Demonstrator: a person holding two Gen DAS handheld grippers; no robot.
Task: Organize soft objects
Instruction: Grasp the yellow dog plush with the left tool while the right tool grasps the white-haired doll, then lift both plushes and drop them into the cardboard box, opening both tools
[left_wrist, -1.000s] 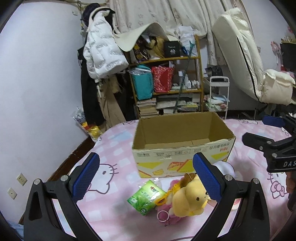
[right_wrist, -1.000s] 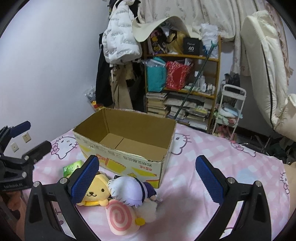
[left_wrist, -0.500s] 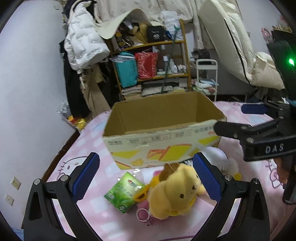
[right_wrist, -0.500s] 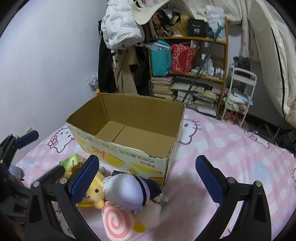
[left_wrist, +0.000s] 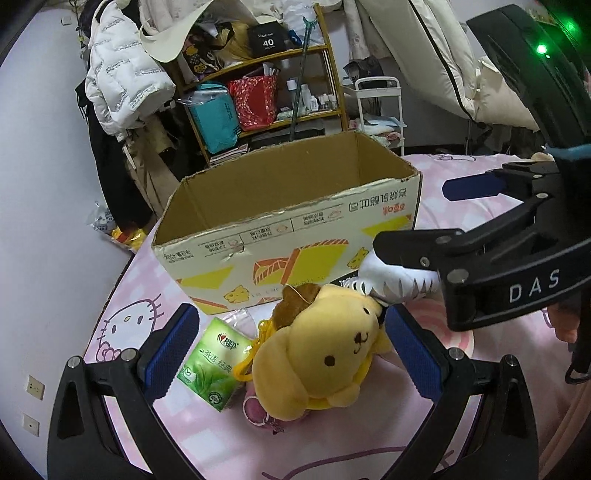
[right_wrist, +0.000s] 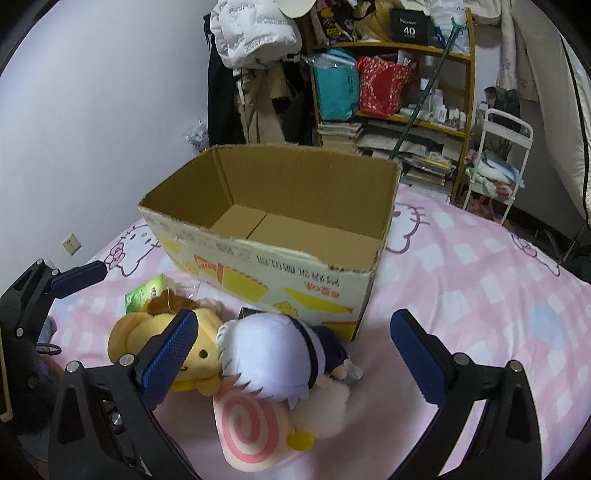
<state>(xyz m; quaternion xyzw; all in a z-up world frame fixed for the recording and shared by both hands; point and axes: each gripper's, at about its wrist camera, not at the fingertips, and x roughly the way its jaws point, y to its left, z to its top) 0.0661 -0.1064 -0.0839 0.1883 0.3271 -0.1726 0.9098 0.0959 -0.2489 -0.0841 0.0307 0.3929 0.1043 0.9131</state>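
Note:
A yellow dog plush (left_wrist: 325, 354) lies on the pink bed between the open fingers of my left gripper (left_wrist: 291, 354). A green tissue pack (left_wrist: 212, 363) rests by its left side. In the right wrist view my right gripper (right_wrist: 299, 354) is open around a white-haired doll (right_wrist: 273, 354) that lies on a pink swirl cushion (right_wrist: 243, 432), with the yellow dog plush (right_wrist: 155, 332) to its left. An open, empty cardboard box (right_wrist: 280, 251) stands just behind the toys; the cardboard box (left_wrist: 288, 236) also fills the middle of the left wrist view.
A pink cartoon-cat bedspread (right_wrist: 480, 280) covers the bed. Behind it stand a cluttered wooden shelf (right_wrist: 399, 85), hanging coats (right_wrist: 255, 44) and a white trolley (right_wrist: 498, 162). A folded mattress (left_wrist: 443, 62) leans at the back right. The wall (left_wrist: 44, 206) borders the bed on the left.
Both grippers have moved forward and down toward the toys. The yellow plush now sits between the left fingers, and the white-haired doll between the right fingers. Both stay open.

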